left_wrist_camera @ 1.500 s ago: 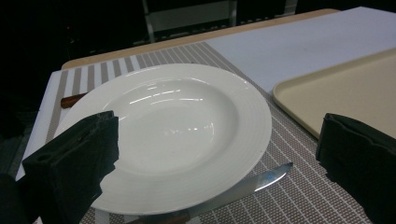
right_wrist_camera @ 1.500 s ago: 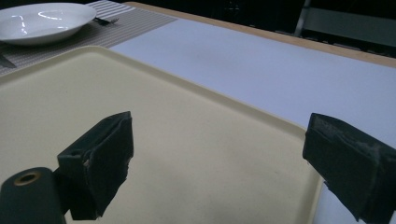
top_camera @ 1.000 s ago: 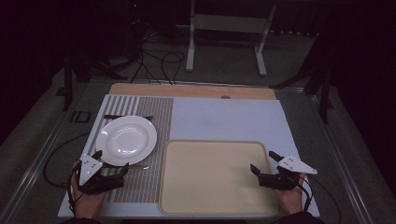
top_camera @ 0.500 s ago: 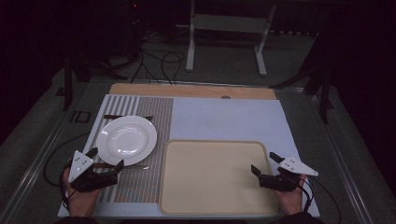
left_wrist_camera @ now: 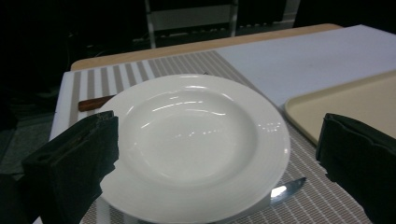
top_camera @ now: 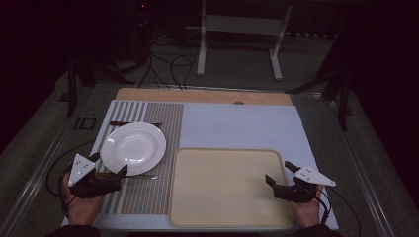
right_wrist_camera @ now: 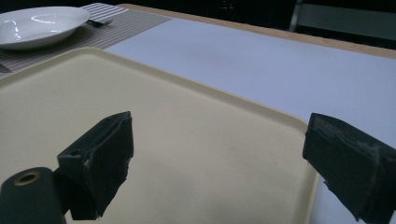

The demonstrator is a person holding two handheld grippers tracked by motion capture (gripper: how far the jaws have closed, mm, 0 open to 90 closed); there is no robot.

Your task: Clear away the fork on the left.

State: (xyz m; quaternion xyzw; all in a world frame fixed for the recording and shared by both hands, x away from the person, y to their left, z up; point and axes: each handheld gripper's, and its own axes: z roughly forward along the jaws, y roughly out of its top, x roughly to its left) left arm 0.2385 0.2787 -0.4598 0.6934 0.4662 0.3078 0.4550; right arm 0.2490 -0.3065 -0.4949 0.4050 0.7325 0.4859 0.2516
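A white deep plate (top_camera: 133,147) rests on a striped placemat (top_camera: 158,123) at the table's left. A knife (top_camera: 143,176) lies along the plate's near edge, and a dark utensil (top_camera: 133,123) lies just beyond the plate. My left gripper (top_camera: 108,164) is open at the plate's near-left rim, with nothing between its jaws. In the left gripper view the plate (left_wrist_camera: 196,140) sits between the spread jaws of that gripper (left_wrist_camera: 219,126), and the knife blade (left_wrist_camera: 287,189) pokes out from under it. My right gripper (top_camera: 279,173) is open and empty over the near-right corner of a beige tray (top_camera: 227,185).
The right gripper view looks across the bare tray (right_wrist_camera: 163,116) to the pale blue mat (right_wrist_camera: 261,60), with the plate (right_wrist_camera: 39,23) and a fork (right_wrist_camera: 98,22) far left. A wooden strip (top_camera: 202,96) borders the table's far edge. Cables and a metal stand lie on the floor beyond.
My left gripper has shifted a little to the left and stays near the plate's near rim. The right gripper has barely moved. Both stay open.
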